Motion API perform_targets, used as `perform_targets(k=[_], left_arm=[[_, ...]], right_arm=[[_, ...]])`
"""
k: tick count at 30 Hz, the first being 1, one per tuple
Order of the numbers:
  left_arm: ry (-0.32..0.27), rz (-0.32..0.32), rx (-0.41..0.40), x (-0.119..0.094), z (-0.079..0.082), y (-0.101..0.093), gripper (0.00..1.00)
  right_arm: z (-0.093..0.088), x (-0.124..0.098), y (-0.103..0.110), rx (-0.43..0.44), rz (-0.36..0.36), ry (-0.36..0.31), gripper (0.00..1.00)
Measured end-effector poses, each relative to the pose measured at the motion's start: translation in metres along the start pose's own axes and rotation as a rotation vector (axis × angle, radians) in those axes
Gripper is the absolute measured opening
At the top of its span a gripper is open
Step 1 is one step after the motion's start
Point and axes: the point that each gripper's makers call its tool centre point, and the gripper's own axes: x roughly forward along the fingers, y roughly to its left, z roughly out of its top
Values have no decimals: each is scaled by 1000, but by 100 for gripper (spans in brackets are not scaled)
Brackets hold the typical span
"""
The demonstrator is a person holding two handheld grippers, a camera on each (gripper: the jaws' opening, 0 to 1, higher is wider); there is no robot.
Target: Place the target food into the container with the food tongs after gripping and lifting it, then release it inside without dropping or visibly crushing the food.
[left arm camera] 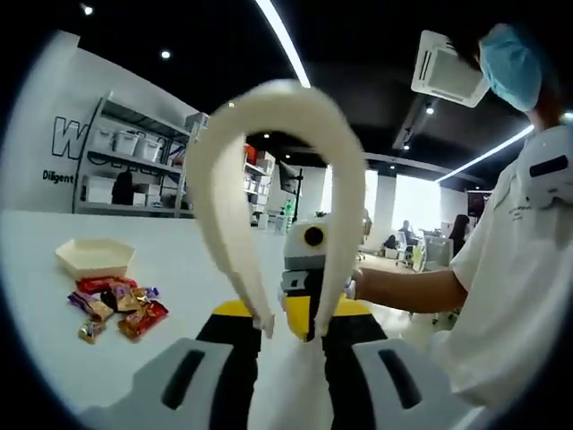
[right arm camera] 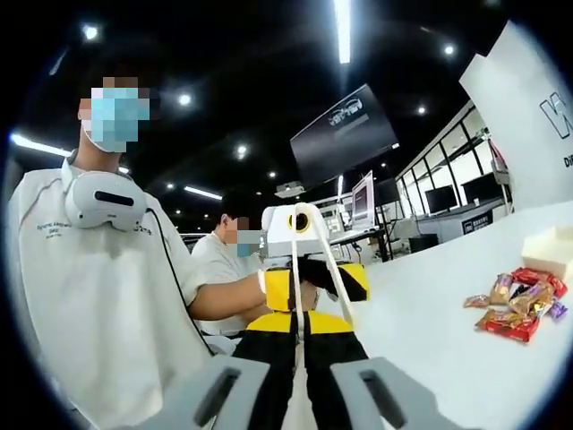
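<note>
Wrapped candies (left arm camera: 116, 306) sit piled on the white table (left arm camera: 170, 260) at 9 o'clock in the left gripper view, just below the empty cream hexagonal container (left arm camera: 95, 257). Cream food tongs (left arm camera: 269, 179) loop up at centre, arms apart, ends between the left gripper (left arm camera: 291, 327) jaws, which are clamped on them. Right gripper (right arm camera: 304, 336) jaws: together, tongs (right arm camera: 315, 260) edge-on between them; candies (right arm camera: 517, 305) at 3 o'clock. Person in white shirt (right arm camera: 98, 296) at 9 o'clock.

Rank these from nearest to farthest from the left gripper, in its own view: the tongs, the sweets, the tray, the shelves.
1. Tongs: between the left gripper's jaws.
2. Sweets: on the table, left.
3. Tray: just behind the sweets.
4. Shelves: by the far wall, left.
</note>
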Motion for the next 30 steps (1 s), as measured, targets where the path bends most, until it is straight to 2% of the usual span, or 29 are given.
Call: perform_targets(k=[15,18,27,30], left_arm=[[-18,-4,-32,1,1,-6,25],[-21,-2,-42,0,1,-4,25],[-20,1,-5,1,4,-6,23],[-14,29,-19,1,4,1,25]], right_arm=[[0,3,4,-2,34,-8,0],[2,0,4,6,31,-18,0],[2,1,3,33,22,-23,0],[1,1,0,61,-4,-23,0]])
